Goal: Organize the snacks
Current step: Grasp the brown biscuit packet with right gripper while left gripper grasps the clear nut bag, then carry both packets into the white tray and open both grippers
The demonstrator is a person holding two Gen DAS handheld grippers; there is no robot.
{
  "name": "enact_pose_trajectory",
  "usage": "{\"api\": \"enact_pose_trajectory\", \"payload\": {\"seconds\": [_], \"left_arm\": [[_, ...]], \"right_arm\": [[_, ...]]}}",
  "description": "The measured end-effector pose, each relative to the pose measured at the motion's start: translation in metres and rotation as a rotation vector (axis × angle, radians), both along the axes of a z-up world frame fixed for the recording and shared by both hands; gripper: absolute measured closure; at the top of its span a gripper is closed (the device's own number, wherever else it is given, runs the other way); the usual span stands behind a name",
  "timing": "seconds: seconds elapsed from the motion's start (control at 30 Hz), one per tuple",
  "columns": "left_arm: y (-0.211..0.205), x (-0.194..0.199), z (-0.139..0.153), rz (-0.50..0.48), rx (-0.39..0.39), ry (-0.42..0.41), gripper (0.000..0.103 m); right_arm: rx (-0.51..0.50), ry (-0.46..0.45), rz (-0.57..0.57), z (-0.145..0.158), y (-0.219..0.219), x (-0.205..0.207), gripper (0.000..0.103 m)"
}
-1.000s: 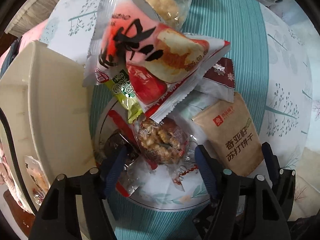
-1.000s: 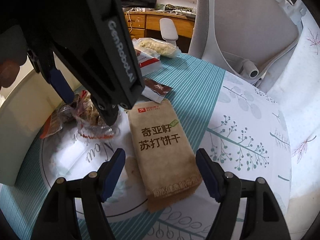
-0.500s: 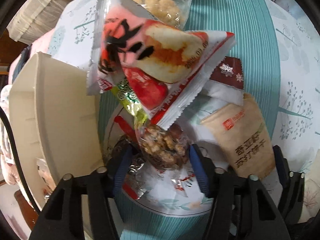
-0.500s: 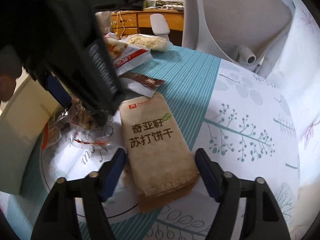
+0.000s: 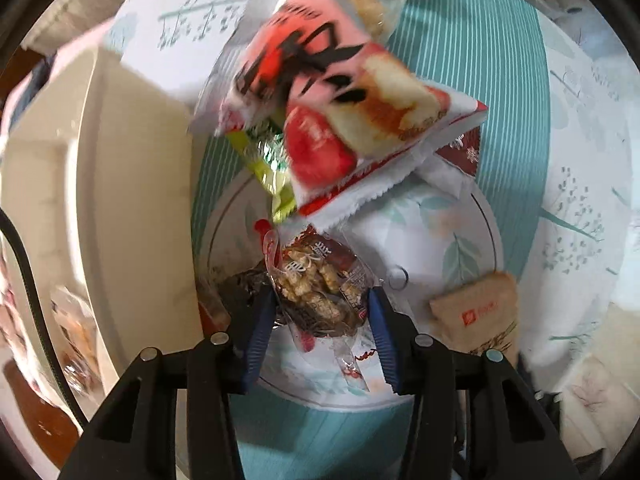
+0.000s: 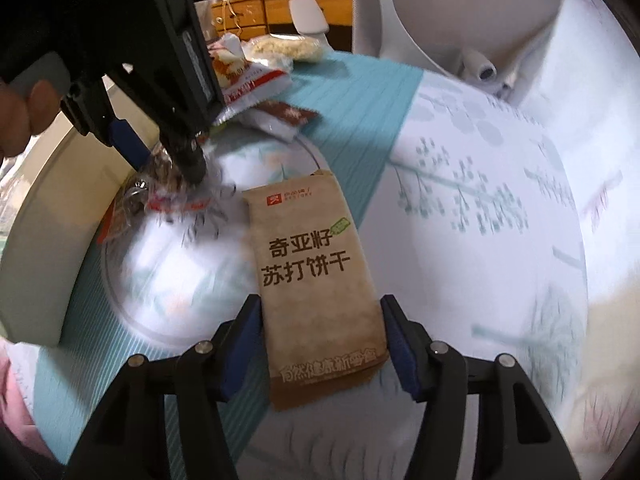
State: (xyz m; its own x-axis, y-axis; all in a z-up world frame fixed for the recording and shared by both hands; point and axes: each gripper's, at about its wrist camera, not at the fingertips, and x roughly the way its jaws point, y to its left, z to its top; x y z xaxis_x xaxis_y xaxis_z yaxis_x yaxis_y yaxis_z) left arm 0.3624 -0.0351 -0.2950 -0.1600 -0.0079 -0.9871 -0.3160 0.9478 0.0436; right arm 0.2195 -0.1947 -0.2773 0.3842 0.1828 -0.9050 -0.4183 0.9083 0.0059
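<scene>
A clear-wrapped nut snack (image 5: 316,284) sits between the blue pads of my left gripper (image 5: 322,312), over the floral plate (image 5: 440,240). The jaws are closing and both pads touch its wrapper. In the right wrist view that left gripper (image 6: 168,160) points straight down at the plate (image 6: 168,280). A brown cracker packet (image 6: 312,264) lies lengthwise between the pads of my right gripper (image 6: 320,332). These jaws are closing too, pressing on the packet's long edges. The packet (image 5: 476,316) lies at the plate's right rim.
A red-and-white cake packet (image 5: 340,100) lies tilted over a green packet (image 5: 268,152) and a dark red one (image 5: 460,152) behind the plate. Bags of puffed snacks (image 5: 372,4) lie farther back. A cream tray (image 5: 120,200) stands left. A white chair (image 6: 460,12) is beyond the table.
Both grippers narrowed onto their snacks. The brown packet slid with my right gripper toward the plate's right rim. The left gripper stayed over the nut snack.
</scene>
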Motion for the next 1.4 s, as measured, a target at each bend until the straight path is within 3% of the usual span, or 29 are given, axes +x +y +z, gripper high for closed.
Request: {"api": "enact_pose_trajectory", "payload": {"seconds": [0.2, 0.67, 1.07, 1.17, 1.4], "left_arm": [[0.006, -0.020, 0.012, 0.019, -0.030, -0.002, 0.058], [-0.005, -0.100, 0.092, 0.022, -0.201, -0.072, 0.057], [0.025, -0.148, 0.162, -0.015, -0.321, -0.275, 0.057], [0.043, -0.162, 0.178, -0.020, -0.363, -0.372, 0.057], [0.081, -0.196, 0.194, -0.043, -0.387, -0.511, 0.057]], "right_arm": [[0.010, 0.063, -0.061, 0.002, -0.015, -0.028, 0.045], [0.086, 0.128, -0.124, 0.027, -0.031, -0.064, 0.045], [0.165, 0.045, -0.100, 0.084, -0.003, -0.084, 0.045], [0.189, 0.027, -0.096, 0.098, 0.010, -0.088, 0.045], [0.229, -0.016, -0.117, 0.122, 0.042, -0.102, 0.045]]}}
